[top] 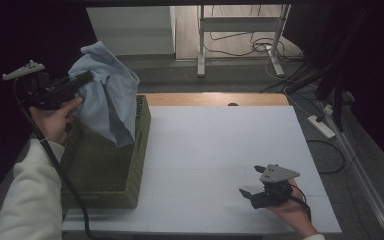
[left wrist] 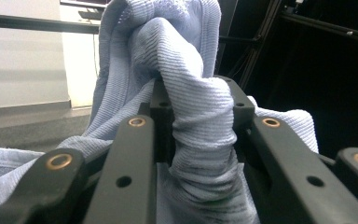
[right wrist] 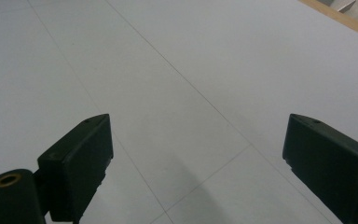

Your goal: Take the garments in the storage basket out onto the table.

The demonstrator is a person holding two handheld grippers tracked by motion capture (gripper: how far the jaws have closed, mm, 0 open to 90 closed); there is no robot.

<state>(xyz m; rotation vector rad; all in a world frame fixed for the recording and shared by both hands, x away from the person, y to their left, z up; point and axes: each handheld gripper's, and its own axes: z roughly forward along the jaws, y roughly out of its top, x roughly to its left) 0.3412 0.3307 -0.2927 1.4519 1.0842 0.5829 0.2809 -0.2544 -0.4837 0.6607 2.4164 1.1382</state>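
Tool-wise, my left tool [top: 82,79] pinches the blue cloth [top: 107,95], hanging straight above the woven basket [top: 130,185]; my right tool [top: 252,192] rests wide open, empty, on the surface [top: 220,145].

soft ribbed knit in the pale blue cloth [left wrist: 186,93], matt and slightly fuzzy. coarse woven weave on the olive basket [top: 139,150], rough and dull. matt black plastic on the left tongs [left wrist: 200,126], with small brassy metal rivets. smooth, matt white tabletop [top: 215,150], edged in bare light wood at the far side.
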